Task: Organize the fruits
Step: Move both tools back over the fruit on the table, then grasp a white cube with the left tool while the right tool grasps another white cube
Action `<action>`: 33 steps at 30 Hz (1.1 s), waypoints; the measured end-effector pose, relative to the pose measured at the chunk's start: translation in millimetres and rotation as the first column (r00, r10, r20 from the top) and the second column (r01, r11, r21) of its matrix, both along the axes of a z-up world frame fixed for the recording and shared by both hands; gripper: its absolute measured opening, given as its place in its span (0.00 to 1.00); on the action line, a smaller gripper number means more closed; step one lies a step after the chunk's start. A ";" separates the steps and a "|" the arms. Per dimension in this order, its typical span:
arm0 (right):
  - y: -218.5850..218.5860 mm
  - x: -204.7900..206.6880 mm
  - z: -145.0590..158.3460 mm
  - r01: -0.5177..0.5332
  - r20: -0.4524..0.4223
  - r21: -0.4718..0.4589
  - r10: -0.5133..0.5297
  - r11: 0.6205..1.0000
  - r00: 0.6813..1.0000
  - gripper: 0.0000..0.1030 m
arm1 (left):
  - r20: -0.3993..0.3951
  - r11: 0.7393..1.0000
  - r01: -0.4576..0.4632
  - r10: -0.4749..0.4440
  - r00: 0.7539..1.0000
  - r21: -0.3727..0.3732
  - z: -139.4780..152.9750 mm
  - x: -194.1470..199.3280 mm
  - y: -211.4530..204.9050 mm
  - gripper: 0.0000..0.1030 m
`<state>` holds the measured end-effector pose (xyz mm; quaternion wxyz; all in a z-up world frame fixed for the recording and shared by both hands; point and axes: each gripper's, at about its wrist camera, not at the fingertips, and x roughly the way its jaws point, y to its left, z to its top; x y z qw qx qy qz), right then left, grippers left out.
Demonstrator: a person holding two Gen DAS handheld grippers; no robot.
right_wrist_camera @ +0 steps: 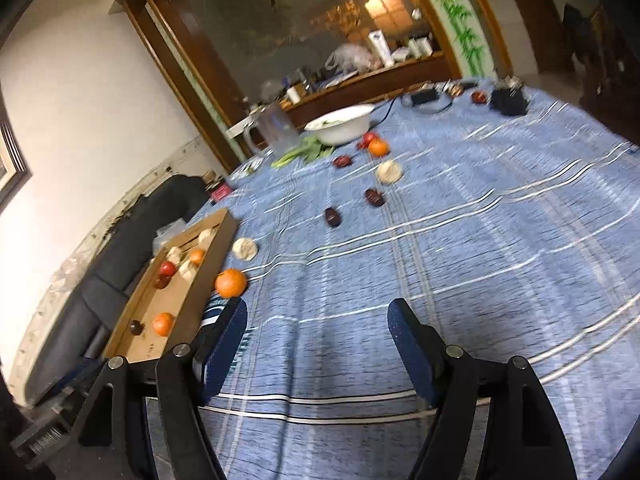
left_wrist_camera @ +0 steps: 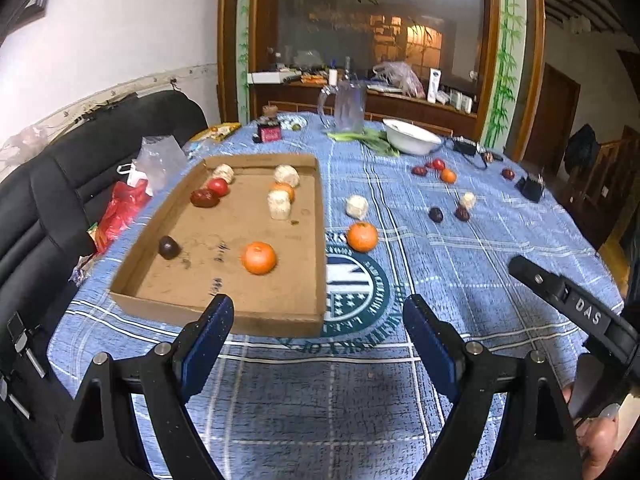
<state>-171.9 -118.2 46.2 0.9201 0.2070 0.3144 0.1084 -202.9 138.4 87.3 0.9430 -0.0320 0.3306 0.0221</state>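
A shallow cardboard tray [left_wrist_camera: 320, 240] lies on the blue tablecloth and holds an orange [left_wrist_camera: 259, 257], dark plums, a red fruit and pale peeled fruits. The tray also shows in the right wrist view [right_wrist_camera: 224, 236]. Beside the tray on the cloth lie an orange [left_wrist_camera: 362, 236] [right_wrist_camera: 231, 283] and a pale peeled fruit [left_wrist_camera: 357, 207] [right_wrist_camera: 245, 248]. Farther off lie dark plums [right_wrist_camera: 332, 217], another orange [right_wrist_camera: 378, 147] and a pale fruit [right_wrist_camera: 389, 171]. My left gripper [left_wrist_camera: 318, 316] is open and empty above the tray's near edge. My right gripper [right_wrist_camera: 318, 320] is open and empty above the cloth.
A white bowl [left_wrist_camera: 410, 136], a clear pitcher [left_wrist_camera: 350, 106] and green vegetables stand at the far side. Black devices with cables [right_wrist_camera: 508, 98] lie far right. Plastic bags [left_wrist_camera: 128, 200] and a black sofa [left_wrist_camera: 48, 200] are left of the table.
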 end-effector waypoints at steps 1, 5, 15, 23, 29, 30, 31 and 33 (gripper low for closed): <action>-2.6 -1.7 2.5 0.007 0.006 -0.011 -0.006 1.000 1.000 0.75 | 0.010 1.000 -0.007 0.007 1.000 -0.003 3.7 -2.5 3.6 0.83; -29.0 -5.8 21.2 0.048 0.021 -0.024 -0.048 0.999 0.999 0.75 | 0.039 1.000 -0.022 0.023 0.999 -0.021 18.8 -5.9 16.2 0.83; -79.3 33.8 89.1 0.083 0.035 -0.135 -0.078 0.987 0.996 0.75 | 0.044 0.996 0.019 -0.015 0.999 -0.084 55.1 32.6 34.2 0.83; -60.7 116.9 64.3 -0.058 -0.112 -0.139 0.042 0.989 0.993 0.75 | -0.068 0.976 0.200 -0.205 0.976 -0.082 46.5 120.0 -2.7 0.83; -47.7 164.8 35.0 -0.115 -0.158 -0.137 0.093 0.984 0.983 0.75 | -0.226 0.966 0.225 -0.249 0.942 -0.123 6.1 199.1 -17.5 0.57; -46.7 172.5 31.9 -0.120 -0.163 -0.136 0.098 0.983 0.982 0.75 | -0.243 0.967 0.221 -0.247 0.938 -0.128 0.3 207.4 -18.4 0.56; -45.8 179.7 28.7 -0.125 -0.166 -0.135 0.101 0.983 0.981 0.75 | -0.261 0.968 0.217 -0.243 0.934 -0.122 -6.9 217.2 -20.2 0.55; -44.3 197.2 19.8 -0.127 -0.181 -0.139 0.101 0.982 0.978 0.75 | -0.288 0.971 0.215 -0.237 0.928 -0.106 -18.8 229.3 -23.3 0.55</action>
